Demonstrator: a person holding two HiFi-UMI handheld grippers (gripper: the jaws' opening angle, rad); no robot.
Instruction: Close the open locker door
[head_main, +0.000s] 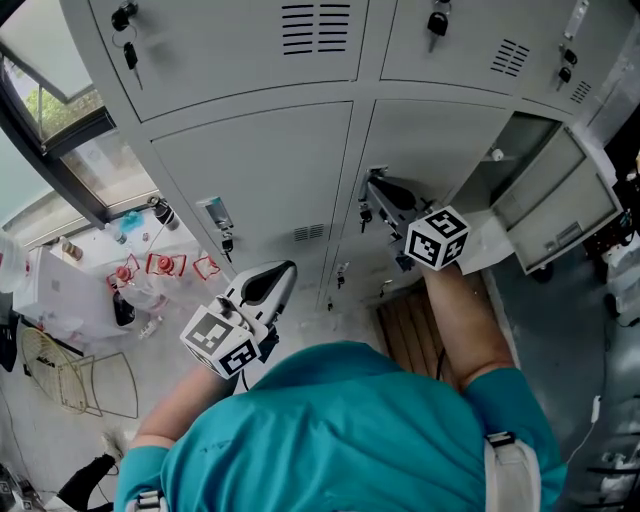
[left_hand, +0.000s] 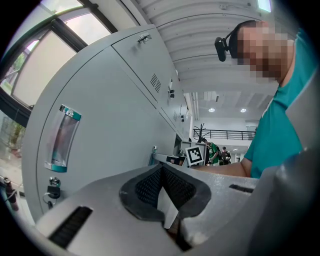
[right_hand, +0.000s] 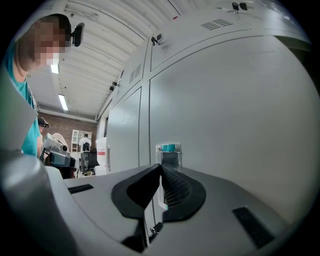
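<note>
Right tongs (head_main: 374, 183) closed, near open locker door (head_main: 560, 200).

Locker area inside a large industrial hall. Evidence: a bank of grey metal lockers (head_main: 250, 170) with vent slits (head_main: 315, 28), keys (head_main: 130, 55) hanging in the locks and clear label holders (left_hand: 62, 137) on the doors. One locker door (head_main: 555, 205) stands open. Dark-framed window (head_main: 60, 110) at one side. Ribbed white ceiling (right_hand: 95, 65) with strip lights (right_hand: 62, 102). Brick wall (right_hand: 67, 122), upper-level railing (left_hand: 225, 134), people (left_hand: 216, 152) farther back.
</note>
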